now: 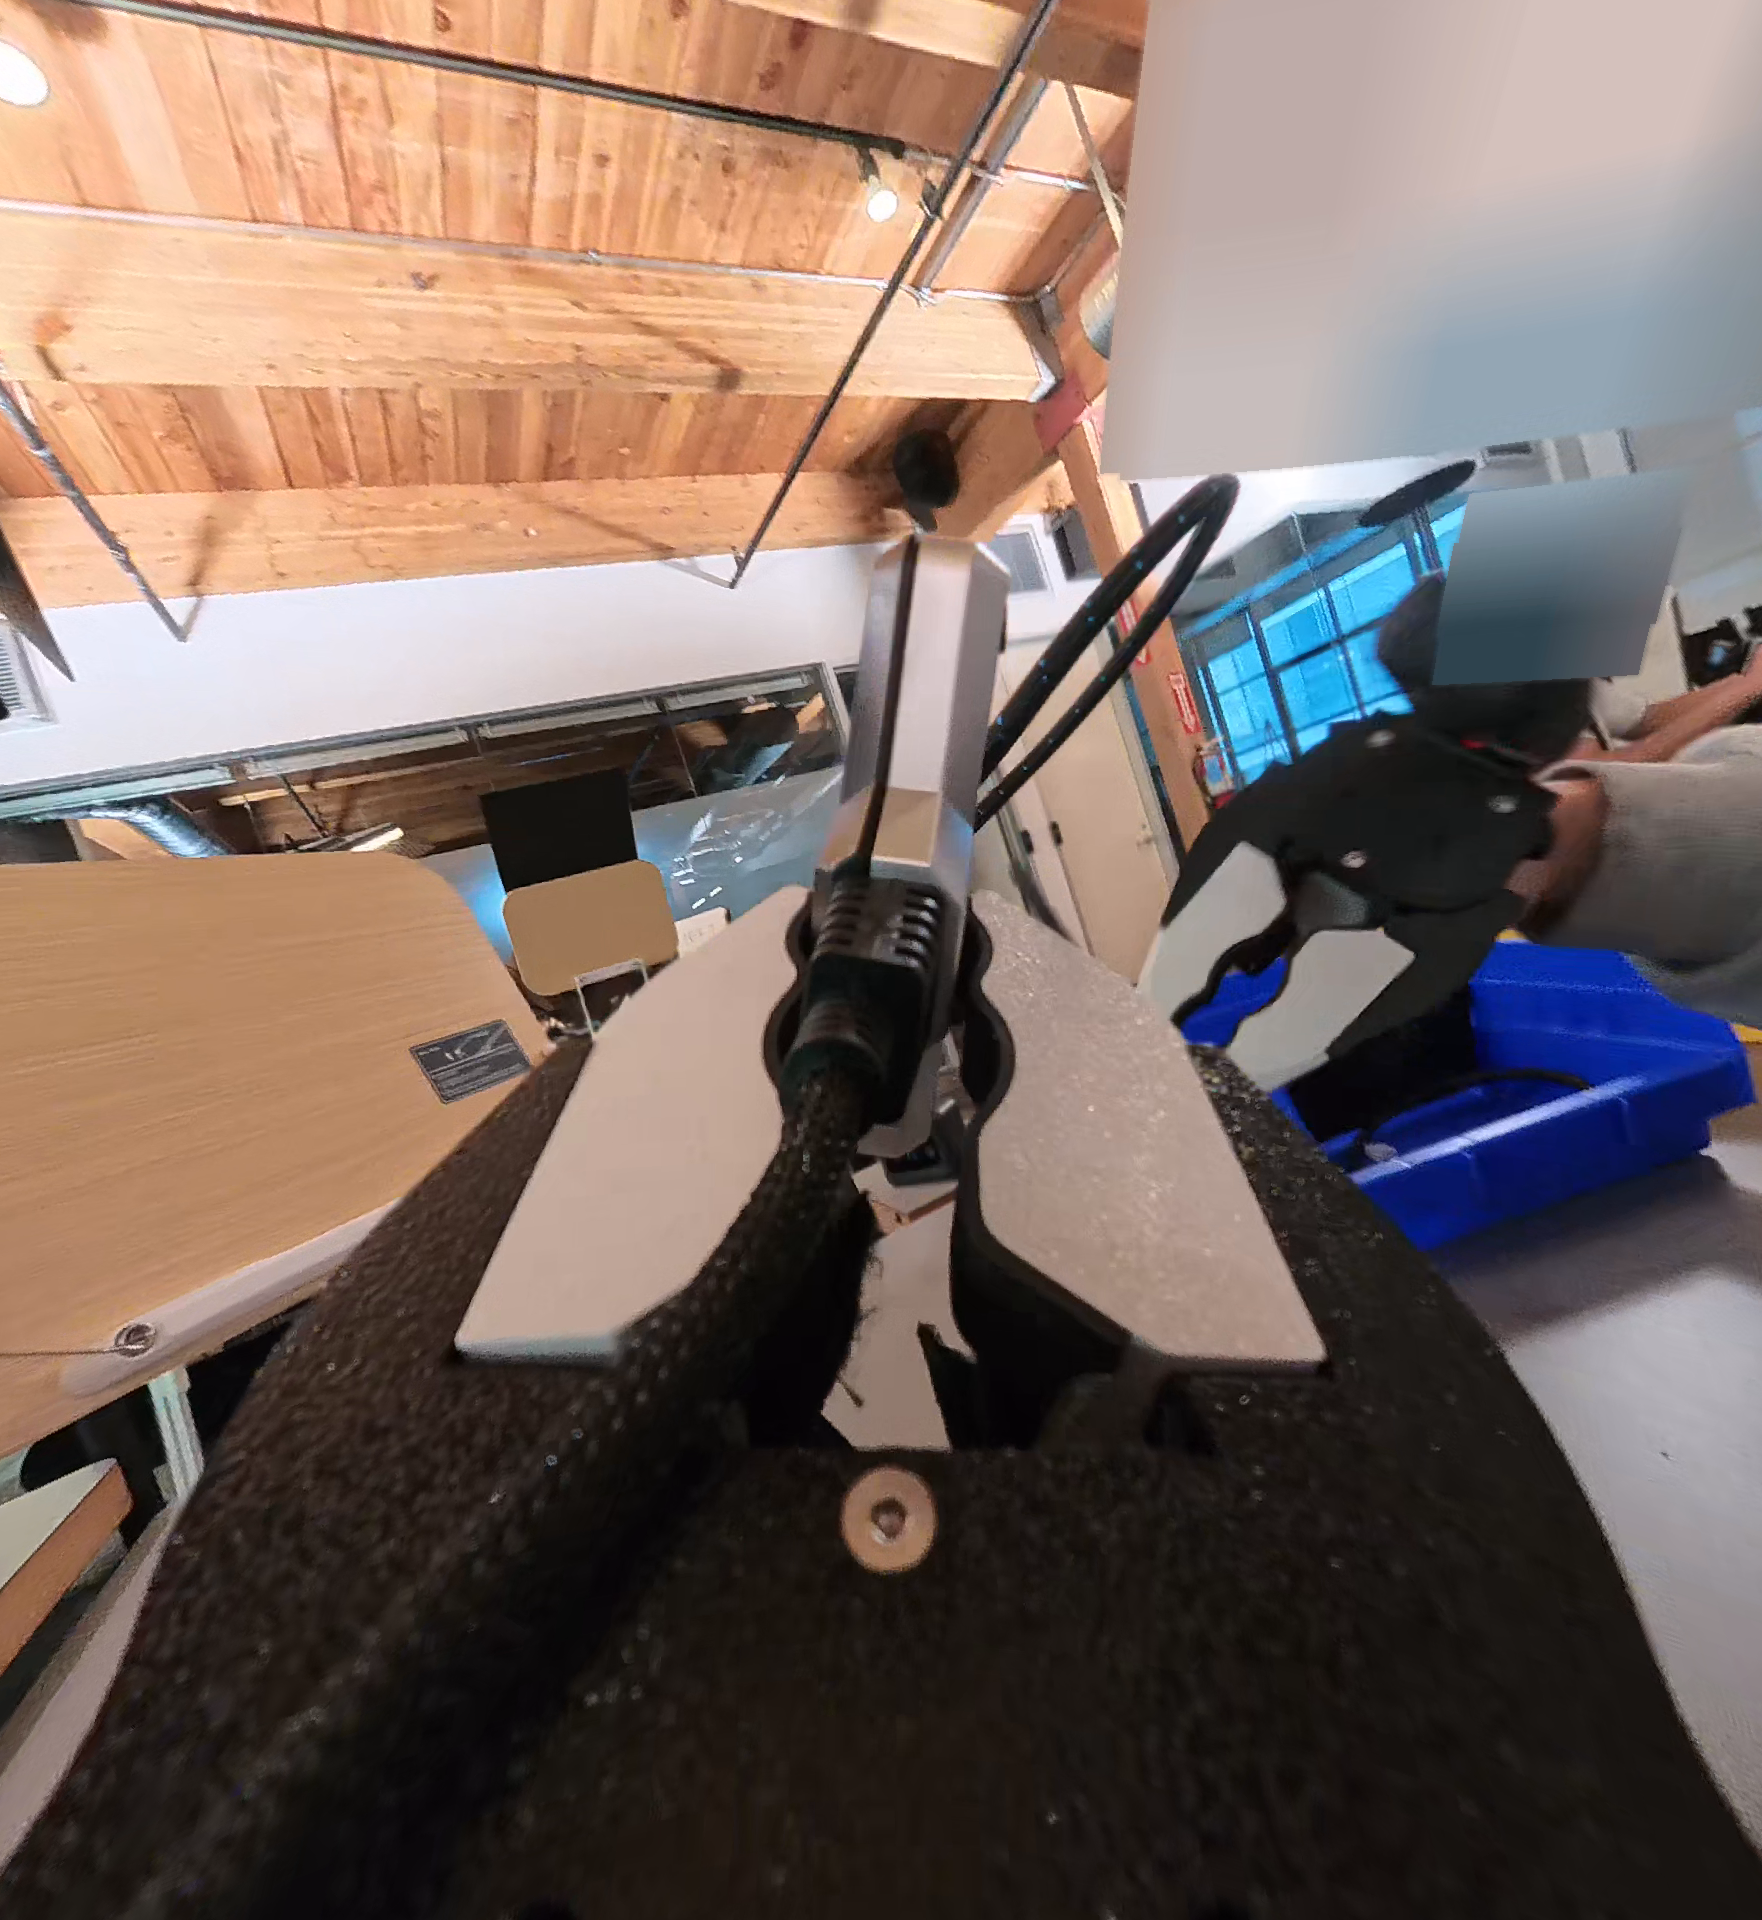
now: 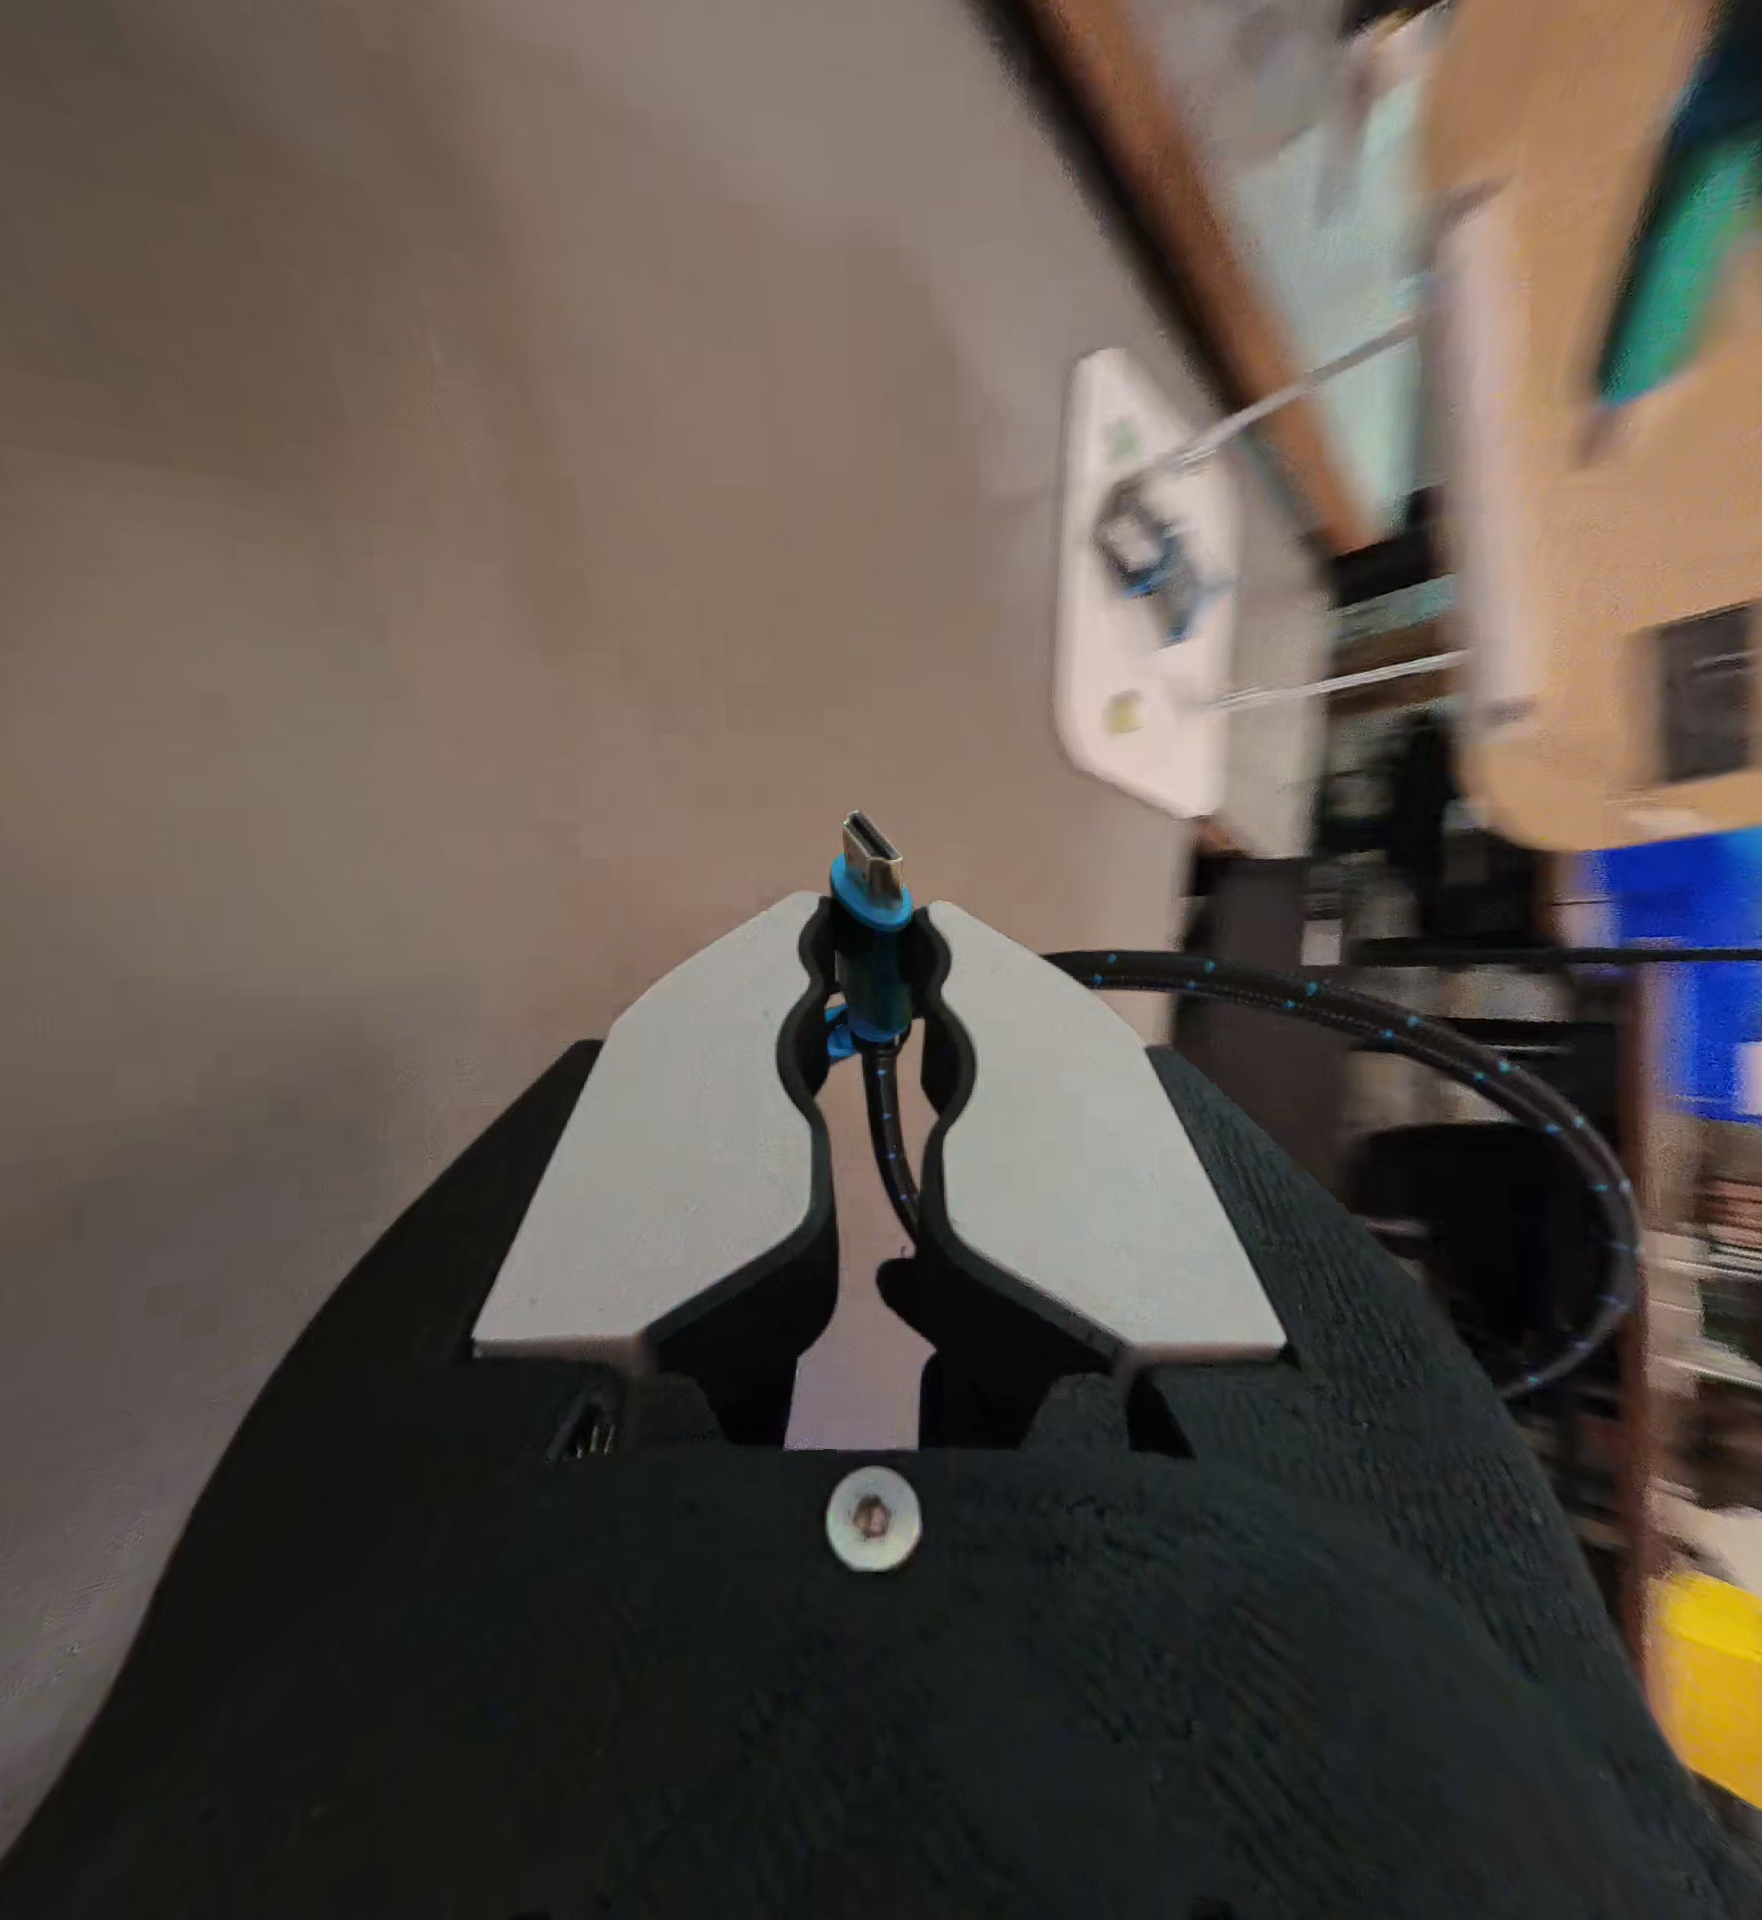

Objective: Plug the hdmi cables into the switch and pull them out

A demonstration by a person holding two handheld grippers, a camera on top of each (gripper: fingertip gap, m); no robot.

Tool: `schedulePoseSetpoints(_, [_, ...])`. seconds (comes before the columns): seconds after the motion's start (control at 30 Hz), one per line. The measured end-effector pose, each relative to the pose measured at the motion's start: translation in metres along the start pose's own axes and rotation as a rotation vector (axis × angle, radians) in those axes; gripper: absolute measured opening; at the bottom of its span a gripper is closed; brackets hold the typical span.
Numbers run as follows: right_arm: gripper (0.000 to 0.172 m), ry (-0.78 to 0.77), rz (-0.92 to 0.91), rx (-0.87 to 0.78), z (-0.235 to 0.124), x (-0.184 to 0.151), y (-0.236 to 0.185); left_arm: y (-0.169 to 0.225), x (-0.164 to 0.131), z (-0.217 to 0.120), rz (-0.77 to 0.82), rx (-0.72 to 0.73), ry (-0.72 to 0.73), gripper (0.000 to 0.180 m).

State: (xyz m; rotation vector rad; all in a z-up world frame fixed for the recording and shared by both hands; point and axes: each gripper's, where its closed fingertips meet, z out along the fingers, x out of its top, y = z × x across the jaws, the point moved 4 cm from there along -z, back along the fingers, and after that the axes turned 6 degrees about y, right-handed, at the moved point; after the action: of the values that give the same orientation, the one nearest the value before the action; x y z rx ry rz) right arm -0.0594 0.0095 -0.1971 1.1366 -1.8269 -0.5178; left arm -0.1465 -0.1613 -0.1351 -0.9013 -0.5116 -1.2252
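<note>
Black-and-blue braided cable plug (image 2: 869, 961) with a bare metal tip is sitting clamped in the right claw (image 2: 872, 935). Only the left wrist view is showing the left claw (image 1: 882, 940) gripping a black ribbed connector (image 1: 882, 925) joined to a silver block (image 1: 913, 717), with a blue plastic bin (image 1: 1542, 1101) resting on the grey worktop (image 1: 1635, 1351) and holding a dark cable.

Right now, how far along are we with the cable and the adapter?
Done: both pieces are picked up. The left hand-held gripper is clamped on a black plug seated in a silver adapter. The right hand-held gripper grips a blue-collared connector, metal tip bare, its braided cable looping away. Left: that connector is in no port yet.
</note>
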Motion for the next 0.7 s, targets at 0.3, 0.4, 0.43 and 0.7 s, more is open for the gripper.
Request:
schedulePoseSetpoints(0.3, [0.012, 0.120, -0.218, -0.418, -0.040, 0.036, 0.014, 0.018, 0.002, 0.012, 0.044, 0.002, 0.043, 0.023])
schedulePoseSetpoints(0.4, [0.012, 0.137, -0.248, -0.473, -0.050, 0.047, 0.014, 0.029, 0.009, 0.012, 0.034, -0.055, 0.123, 0.023])
schedulePoseSetpoints(0.43, [0.011, 0.150, -0.261, -0.494, -0.055, 0.052, 0.015, 0.032, 0.013, 0.012, -0.015, -0.084, 0.165, 0.023])
schedulePoseSetpoints(0.7, [0.011, 0.183, -0.312, -0.631, -0.082, 0.066, 0.018, 0.038, 0.028, 0.006, -0.256, -0.214, 0.348, 0.023])
